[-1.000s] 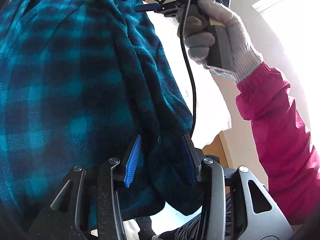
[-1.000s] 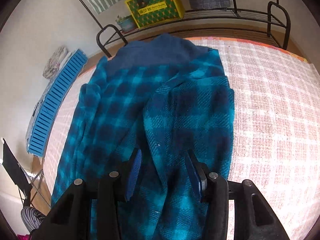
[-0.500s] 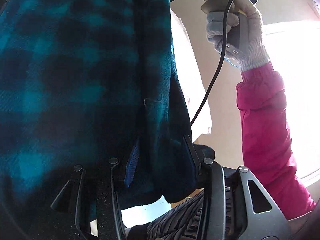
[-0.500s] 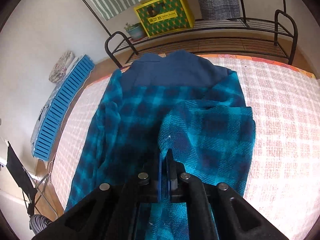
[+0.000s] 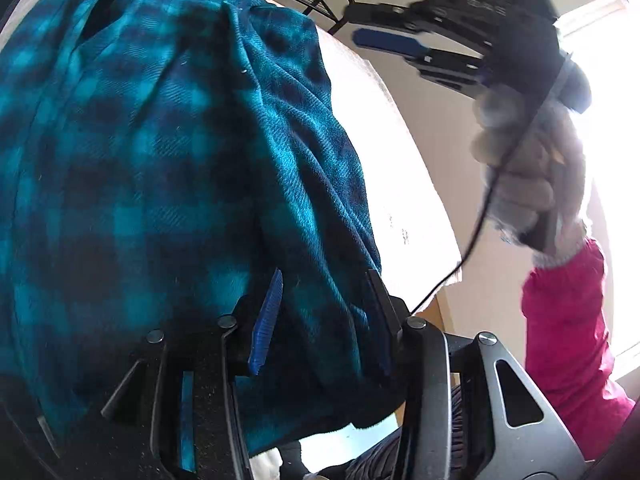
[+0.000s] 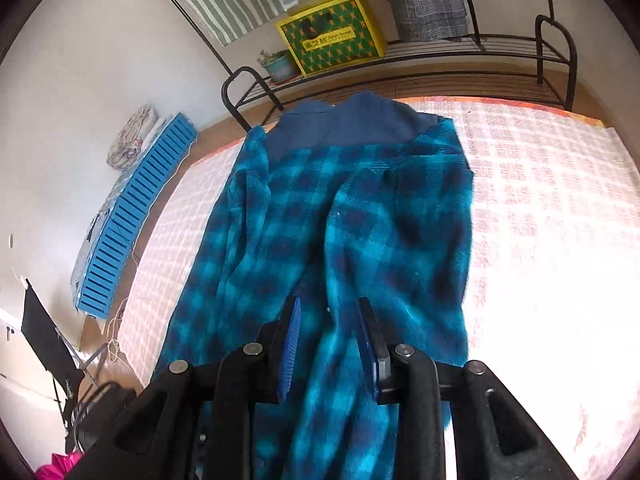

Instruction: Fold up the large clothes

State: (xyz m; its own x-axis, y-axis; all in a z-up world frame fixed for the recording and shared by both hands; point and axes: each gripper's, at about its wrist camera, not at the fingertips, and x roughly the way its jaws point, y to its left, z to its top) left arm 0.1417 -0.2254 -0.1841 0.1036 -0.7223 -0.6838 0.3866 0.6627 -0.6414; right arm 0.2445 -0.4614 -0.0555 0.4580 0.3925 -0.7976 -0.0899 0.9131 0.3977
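Note:
A teal and navy plaid fleece garment (image 6: 360, 220) lies spread on the pale checked bed cover (image 6: 540, 200), its right side folded over the middle. In the left wrist view the garment (image 5: 160, 160) fills the left side. My left gripper (image 5: 324, 276) is shut on a thick bunch of its edge. My right gripper (image 5: 354, 22) hangs in the air above the bed, held by a gloved hand (image 5: 520, 184). Its jaws are opening with nothing between them. In its own view the right gripper (image 6: 329, 304) hovers over the cloth.
A black metal rack (image 6: 556, 52) stands beyond the bed with a yellow and green box (image 6: 332, 36) and a potted plant (image 6: 276, 66). A blue slatted crate (image 6: 132, 216) lies on the floor at the left. A pink sleeve (image 5: 568, 340) is at the right.
The right gripper shut, then came apart again while rising and drawing back from the garment. The left gripper shifted a little with the cloth still between its fingers.

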